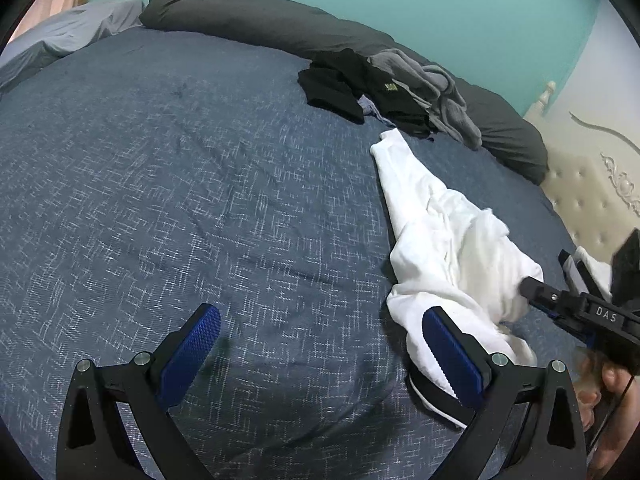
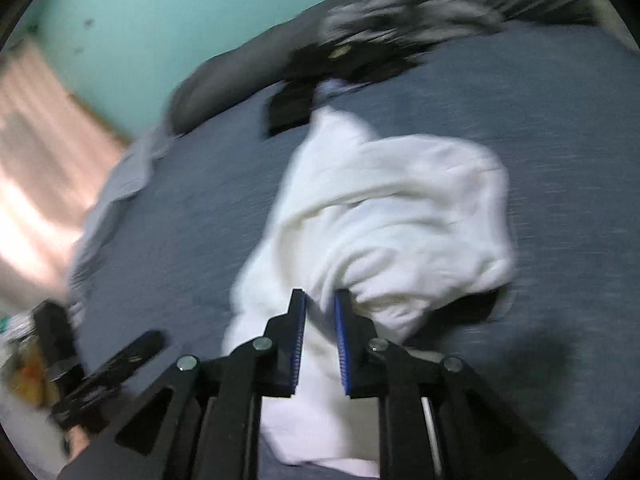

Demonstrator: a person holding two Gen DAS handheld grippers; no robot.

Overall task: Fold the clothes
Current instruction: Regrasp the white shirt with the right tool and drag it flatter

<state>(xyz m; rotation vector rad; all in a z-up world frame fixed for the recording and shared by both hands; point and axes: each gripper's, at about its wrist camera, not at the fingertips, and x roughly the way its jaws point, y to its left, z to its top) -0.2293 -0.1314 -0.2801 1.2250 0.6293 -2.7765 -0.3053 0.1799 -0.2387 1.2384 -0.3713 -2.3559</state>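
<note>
A crumpled white garment (image 1: 448, 232) lies on the blue bedspread (image 1: 160, 180), stretched from the dark clothes pile toward the near right. My left gripper (image 1: 320, 316) hovers open over bare bedspread, and its right finger (image 1: 448, 352) sits at the garment's near edge with nothing between the pads. My right gripper (image 1: 526, 288) comes in from the right and bites into the cloth. The right wrist view is blurred; there the right gripper (image 2: 320, 300) has narrow jaws with a fold of the white garment (image 2: 392, 208) pinched between them.
A pile of black and grey clothes (image 1: 360, 84) lies at the far side of the bed, with a dark grey duvet (image 1: 240, 12) behind it. A cream tufted headboard (image 1: 592, 200) stands at the right. A hand (image 1: 612, 384) holds the right gripper.
</note>
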